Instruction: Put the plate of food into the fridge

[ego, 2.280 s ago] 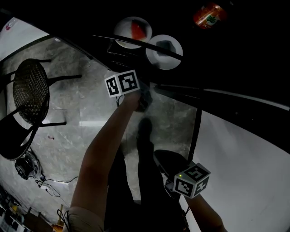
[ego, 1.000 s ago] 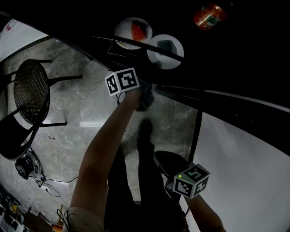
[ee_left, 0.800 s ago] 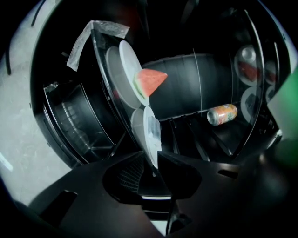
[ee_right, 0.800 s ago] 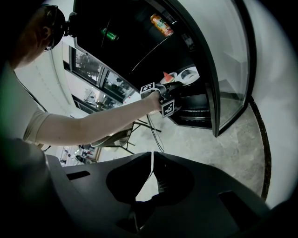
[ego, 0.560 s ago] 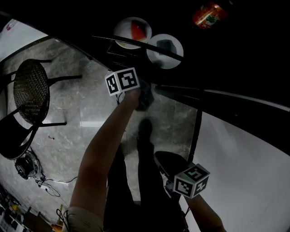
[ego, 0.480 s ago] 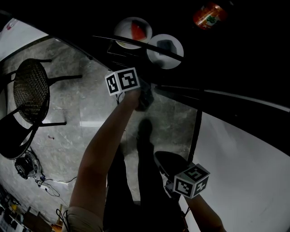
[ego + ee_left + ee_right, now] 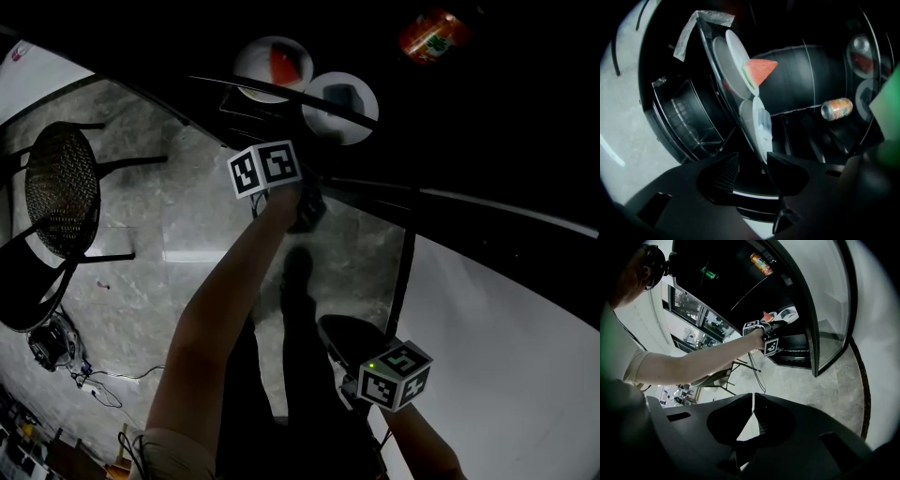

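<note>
Two white plates stand side by side on a dark fridge shelf [image 7: 394, 192]. The left plate [image 7: 262, 80] carries a watermelon slice [image 7: 760, 70]; the right plate [image 7: 340, 96] carries a dark piece of food. In the left gripper view both plates show edge-on, and the near plate [image 7: 757, 124] has its lower rim between the tips of my left gripper [image 7: 752, 161]. Its jaws have just been opening and stand apart, not pressing on the rim. My right gripper [image 7: 753, 401] hangs low near the fridge door, shut on nothing.
An orange drink can [image 7: 433, 33] lies deeper in the fridge. The open glass door [image 7: 403, 272] stands edge-on between my two hands. A clear drawer [image 7: 689, 117] sits below the shelf. A mesh chair [image 7: 61, 192] and cables [image 7: 56, 342] are on the stone floor at left.
The left gripper's marker cube has shifted slightly to the right and up. Both plates stay on the shelf. The right gripper has not moved.
</note>
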`<state>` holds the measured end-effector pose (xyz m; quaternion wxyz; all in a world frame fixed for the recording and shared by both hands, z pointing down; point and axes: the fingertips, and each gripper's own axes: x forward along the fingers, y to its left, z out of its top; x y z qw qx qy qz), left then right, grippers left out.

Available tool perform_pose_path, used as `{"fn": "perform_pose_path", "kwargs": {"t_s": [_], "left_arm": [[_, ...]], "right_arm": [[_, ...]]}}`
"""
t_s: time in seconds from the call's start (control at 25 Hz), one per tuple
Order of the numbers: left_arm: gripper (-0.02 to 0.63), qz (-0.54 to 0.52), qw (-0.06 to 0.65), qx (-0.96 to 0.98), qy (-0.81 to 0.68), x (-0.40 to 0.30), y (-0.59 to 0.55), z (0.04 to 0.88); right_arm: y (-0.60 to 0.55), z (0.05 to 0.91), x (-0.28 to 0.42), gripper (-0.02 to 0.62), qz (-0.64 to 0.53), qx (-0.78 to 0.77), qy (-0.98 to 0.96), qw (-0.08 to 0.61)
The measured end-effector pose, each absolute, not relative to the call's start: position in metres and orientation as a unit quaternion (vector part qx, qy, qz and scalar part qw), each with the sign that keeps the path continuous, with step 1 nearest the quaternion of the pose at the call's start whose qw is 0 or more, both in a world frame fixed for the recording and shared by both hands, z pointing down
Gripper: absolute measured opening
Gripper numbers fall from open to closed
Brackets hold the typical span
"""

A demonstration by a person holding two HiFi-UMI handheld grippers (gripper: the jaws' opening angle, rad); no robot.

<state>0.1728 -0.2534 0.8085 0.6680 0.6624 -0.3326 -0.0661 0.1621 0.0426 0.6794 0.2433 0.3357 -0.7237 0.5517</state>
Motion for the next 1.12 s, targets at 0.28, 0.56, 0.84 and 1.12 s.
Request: {"fn": "perform_pose_path", "kwargs": {"t_s": [0.28,0.56,0.84,1.12], "left_arm": [[0.192,-0.069,0.671,0.658,-0.334,0.172,-0.255,0.812],[0.207,-0.061,0.685,0.648,-0.327,0.174,-0.26,0.816],[0.227,-0.058,0.684,0.651,-0.323,0.179,-0.265,0.818],[0.252,-0.039,0.661,0.67,-0.335,0.184,-0.272,0.82]], "right_arm": [[0.04,0.678,0.159,0.029,0.552,0.336,-0.725,0.238],[0.04,0.679,0.156,0.028,0.553,0.336,-0.726,0.236],[0.041,0.679,0.158,0.028,0.553,0.341,-0.724,0.233],[0.043,0.68,0.163,0.028,0.554,0.348,-0.72,0.232]]}}
